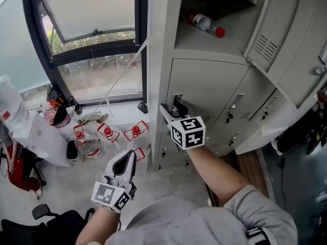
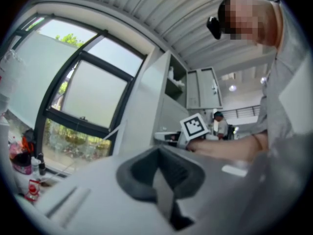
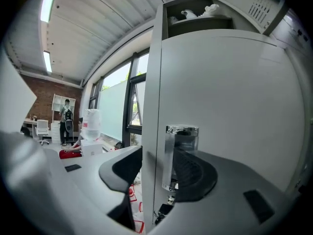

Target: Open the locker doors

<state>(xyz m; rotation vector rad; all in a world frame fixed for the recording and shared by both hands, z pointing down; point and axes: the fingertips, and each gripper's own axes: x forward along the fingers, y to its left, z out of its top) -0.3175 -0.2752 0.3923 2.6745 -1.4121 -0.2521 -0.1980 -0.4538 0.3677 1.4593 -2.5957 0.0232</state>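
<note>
The grey locker cabinet [image 1: 163, 45] stands ahead of me. Its middle-left door [image 1: 204, 86] is closed and carries a chrome handle [image 3: 180, 153] at its left edge. My right gripper [image 1: 172, 107] is at that handle, open. In the right gripper view [image 3: 159, 169] the handle and the door's edge lie between the two dark pads [image 3: 122, 166], and the left pad stands clear of the cabinet side. My left gripper [image 1: 127, 158] hangs lower and to the left, away from the lockers, shut on nothing [image 2: 162, 181].
The upper locker doors [image 1: 286, 34] are swung open to the right; a red-capped bottle [image 1: 205, 23] lies in the open compartment. Lower doors [image 1: 240, 111] are closed. Red-capped bottles [image 1: 107, 132], a white box [image 1: 36, 131] and a window [image 1: 92, 45] are at the left.
</note>
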